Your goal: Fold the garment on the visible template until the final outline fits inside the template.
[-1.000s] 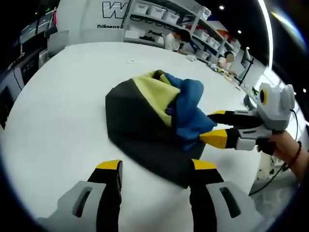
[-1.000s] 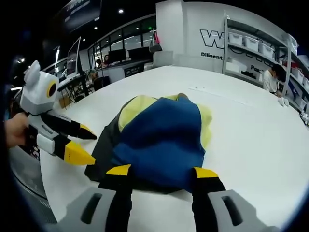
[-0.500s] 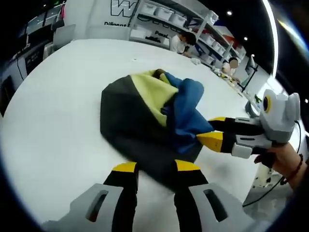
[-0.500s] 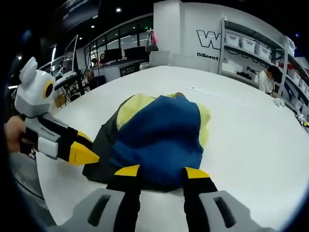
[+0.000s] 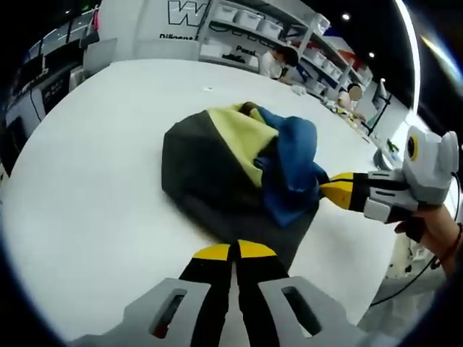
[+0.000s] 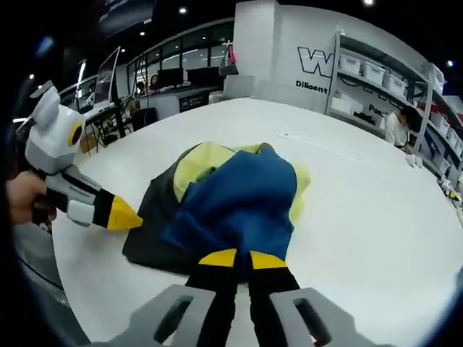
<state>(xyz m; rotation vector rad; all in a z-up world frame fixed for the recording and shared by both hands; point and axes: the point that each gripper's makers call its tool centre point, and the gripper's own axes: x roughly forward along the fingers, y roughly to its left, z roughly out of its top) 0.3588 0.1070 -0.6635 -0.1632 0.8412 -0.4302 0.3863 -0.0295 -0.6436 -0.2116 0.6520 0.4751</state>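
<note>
While the garment (image 5: pixel 239 170) lies bunched in a heap of dark grey, yellow and blue on the white desk (image 5: pixel 94 181), I see my left tongs (image 5: pixel 233 251) pinched together on its dark near edge. From the right gripper view, my right tongs (image 6: pixel 242 259) are likewise closed on the blue fold at the heap's near side, and the left tongs (image 6: pixel 119 215) touch the dark cloth's edge.

Lab or workshop: bin-lined shelves (image 6: pixel 376 76), monitor desks (image 6: pixel 108 87).
</note>
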